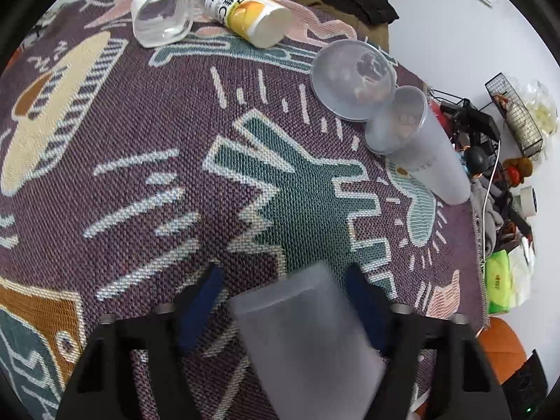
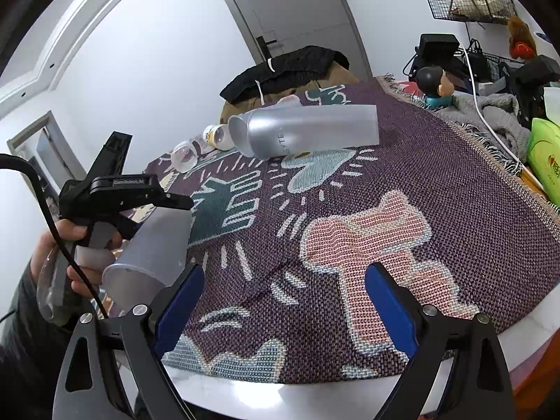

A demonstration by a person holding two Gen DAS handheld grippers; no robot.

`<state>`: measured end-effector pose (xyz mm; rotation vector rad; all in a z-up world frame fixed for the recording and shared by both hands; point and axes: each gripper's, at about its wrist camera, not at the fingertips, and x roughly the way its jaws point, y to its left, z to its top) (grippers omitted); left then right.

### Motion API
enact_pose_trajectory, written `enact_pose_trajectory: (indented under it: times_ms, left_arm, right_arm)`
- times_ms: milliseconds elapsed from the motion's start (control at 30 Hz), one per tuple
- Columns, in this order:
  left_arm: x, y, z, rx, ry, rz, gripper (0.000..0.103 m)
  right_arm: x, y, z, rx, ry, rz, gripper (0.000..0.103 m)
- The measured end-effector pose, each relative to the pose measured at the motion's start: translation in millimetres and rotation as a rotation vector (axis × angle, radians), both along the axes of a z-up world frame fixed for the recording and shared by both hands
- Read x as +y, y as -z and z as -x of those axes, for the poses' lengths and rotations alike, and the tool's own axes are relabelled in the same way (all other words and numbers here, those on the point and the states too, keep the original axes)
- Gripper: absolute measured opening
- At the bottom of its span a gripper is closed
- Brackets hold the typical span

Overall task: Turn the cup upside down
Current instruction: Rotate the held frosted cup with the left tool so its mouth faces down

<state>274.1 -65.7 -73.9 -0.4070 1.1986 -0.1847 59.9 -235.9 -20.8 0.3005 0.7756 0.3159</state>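
Left gripper (image 2: 168, 206): jaws closed onto a frosted plastic cup (image 2: 150, 255), held clear above the patterned cloth (image 2: 455, 192), tilted with its open mouth turned down toward the person. Right gripper (image 2: 283, 301): jaws spread wide, nothing between them, poised over the cloth near the table's front edge. On the cloth, well apart from both: two frosted cups (image 2: 308, 133) lying on their sides, nested; a clear glass (image 2: 185, 155) and a labelled bottle (image 2: 218, 136) lying beyond.

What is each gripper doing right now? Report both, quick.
Left gripper: closed on a frosted cup.
Right gripper: open, holding nothing.
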Motion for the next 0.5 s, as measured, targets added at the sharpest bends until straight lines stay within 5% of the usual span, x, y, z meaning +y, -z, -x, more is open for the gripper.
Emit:
enact_pose_trajectory:
  times_ms: [100, 333, 500]
  left_arm:
    - [2, -6, 2, -0.014, 0.0, 0.005, 0.063]
    - [5, -67, 23, -0.235, 0.025, -0.042, 0.06]
    - [-1, -105, 45, -0.422, 0.038, -0.156, 0.059]
  right_arm:
    - [-1, -1, 0, 0.003, 0.001, -0.014, 0.094]
    - [3, -2, -1, 0.003, -0.002, -0.012, 0.094]
    - [11, -5, -1, -0.007, -0.016, 0.0, 0.094]
